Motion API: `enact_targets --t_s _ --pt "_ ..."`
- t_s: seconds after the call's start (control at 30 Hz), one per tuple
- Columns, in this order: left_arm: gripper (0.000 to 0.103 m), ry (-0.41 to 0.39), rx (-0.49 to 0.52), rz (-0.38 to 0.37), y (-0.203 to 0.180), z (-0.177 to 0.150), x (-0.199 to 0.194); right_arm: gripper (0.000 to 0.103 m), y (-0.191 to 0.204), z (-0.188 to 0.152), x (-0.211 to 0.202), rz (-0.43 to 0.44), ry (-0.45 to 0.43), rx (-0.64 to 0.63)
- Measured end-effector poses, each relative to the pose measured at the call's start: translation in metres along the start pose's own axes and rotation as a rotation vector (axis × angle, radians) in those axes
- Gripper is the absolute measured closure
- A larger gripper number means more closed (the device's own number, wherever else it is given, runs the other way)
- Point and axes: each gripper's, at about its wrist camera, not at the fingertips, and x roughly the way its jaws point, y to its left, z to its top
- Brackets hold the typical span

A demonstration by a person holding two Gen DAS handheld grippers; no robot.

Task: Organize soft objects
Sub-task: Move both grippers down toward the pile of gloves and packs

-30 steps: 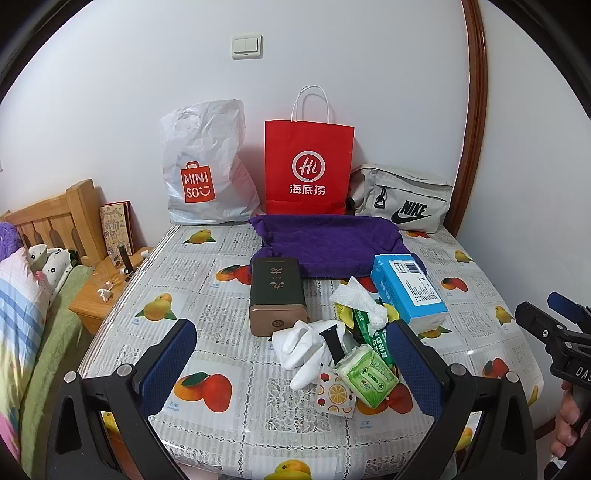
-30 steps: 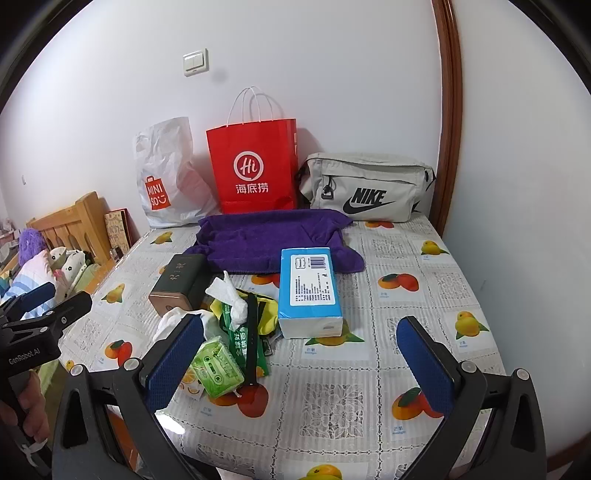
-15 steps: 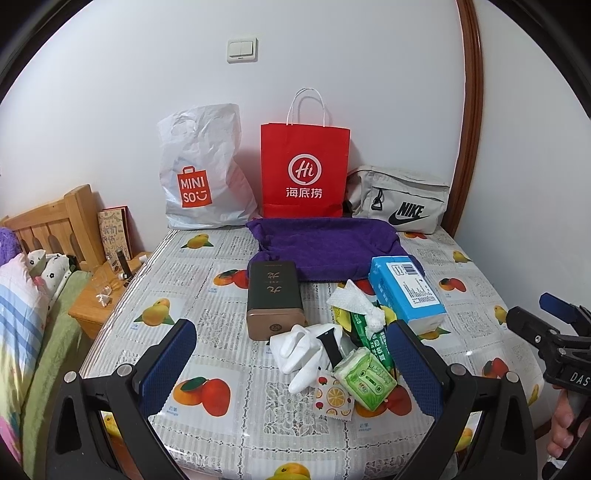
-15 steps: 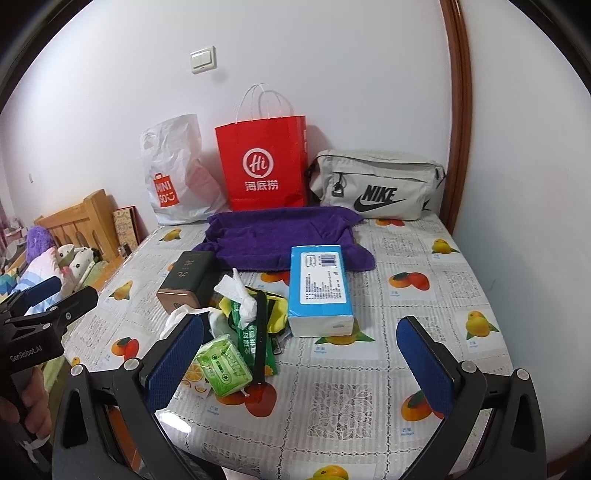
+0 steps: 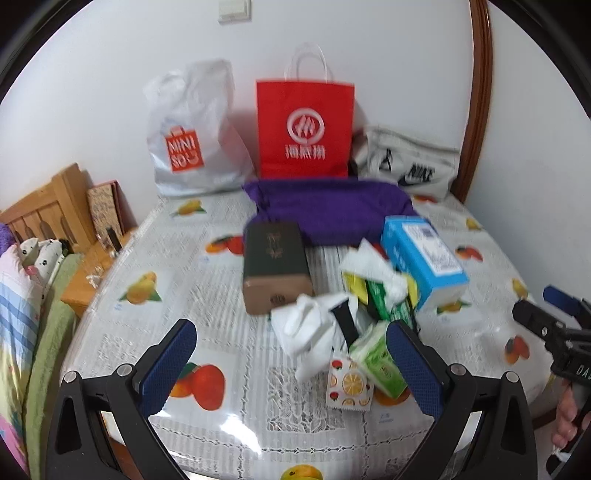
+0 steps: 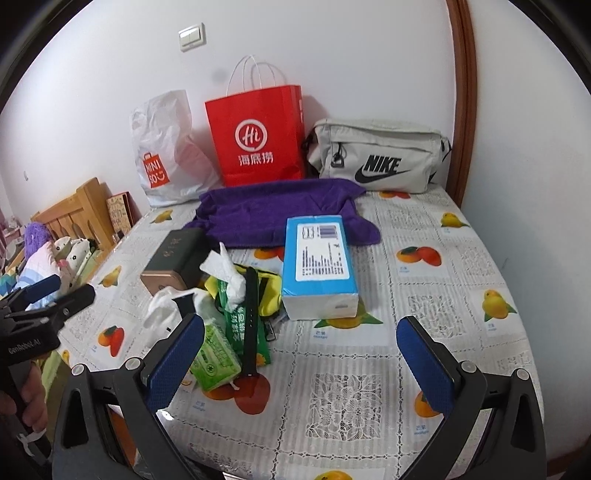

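Both tools hover over the near edge of the bench (image 6: 424, 258), holding and touching nothing. The left tool (image 5: 291, 354) is spread wide; the right tool (image 6: 301, 354) likewise. The soft things sit mid-bench: a purple towel (image 6: 273, 210) at the far side and, nearer, white tissues (image 5: 306, 325) beside a green tissue pack (image 6: 214, 360) and a blue box (image 6: 317, 258).

I see a wooden headboard (image 5: 48, 218) at left, a light switch (image 6: 192, 36) on the wall, a dark tin box (image 5: 275, 266) and fruit-print tablecloth (image 6: 443, 295).
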Motion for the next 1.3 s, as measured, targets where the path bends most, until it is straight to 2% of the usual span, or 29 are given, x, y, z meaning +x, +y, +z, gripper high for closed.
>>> enact_targets --t_s 0.23,0.3,0.5,0.97,1.07,1.1,1.17,1.2,1.3 --pt "0.0 0.08 0.043 -0.033 -0.009 -0.021 0.036 0.002 0.003 -0.011 0.03 0.011 0.041 -0.032" --pt "0.0 0.1 0.049 -0.02 -0.008 -0.026 0.046 0.004 0.004 -0.014 0.04 0.017 0.058 -0.037" --pt "0.003 0.128 -0.003 -0.022 0.009 -0.03 0.068 0.014 0.006 -0.022 0.067 0.049 0.104 -0.036" --pt "0.008 0.165 -0.076 -0.05 0.033 -0.029 0.097 0.056 0.027 -0.016 0.126 0.183 0.185 -0.027" --pt "0.008 0.177 -0.08 -0.066 0.033 -0.029 0.102 0.077 0.031 -0.016 0.137 0.209 0.204 -0.031" --pt "0.008 0.182 -0.078 -0.067 0.032 -0.029 0.104 0.088 0.031 -0.016 0.138 0.222 0.206 -0.031" --pt "0.008 0.186 -0.073 -0.074 0.032 -0.029 0.106 0.091 0.03 -0.016 0.137 0.236 0.2 -0.033" --pt "0.008 0.184 -0.073 -0.077 0.032 -0.029 0.106 0.097 0.029 -0.016 0.134 0.229 0.188 -0.038" --pt "0.008 0.187 -0.077 -0.084 0.032 -0.029 0.107 0.097 0.026 -0.015 0.125 0.214 0.173 -0.056"
